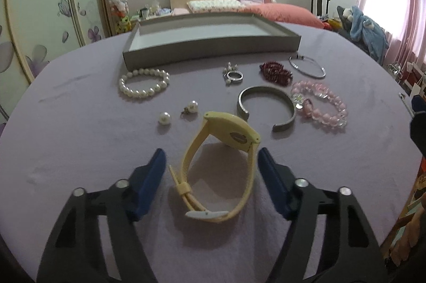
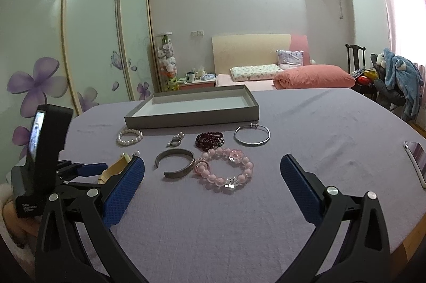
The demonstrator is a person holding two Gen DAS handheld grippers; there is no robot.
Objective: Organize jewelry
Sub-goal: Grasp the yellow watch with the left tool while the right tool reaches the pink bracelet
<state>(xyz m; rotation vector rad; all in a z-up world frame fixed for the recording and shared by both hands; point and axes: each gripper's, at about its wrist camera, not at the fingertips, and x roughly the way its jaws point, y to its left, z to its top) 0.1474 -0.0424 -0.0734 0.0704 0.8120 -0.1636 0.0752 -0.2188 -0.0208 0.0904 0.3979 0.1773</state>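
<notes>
Yellow watch [image 1: 221,165] between left gripper [image 1: 210,163] fingers [image 1: 151,176], untouched

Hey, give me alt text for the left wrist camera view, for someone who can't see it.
The open left tongs straddle a yellow watch standing on a lilac tablecloth, pads not touching it. Beyond lie a pearl bracelet, two loose pearls, a silver cuff, a pink bead bracelet and an empty grey tray.
</notes>
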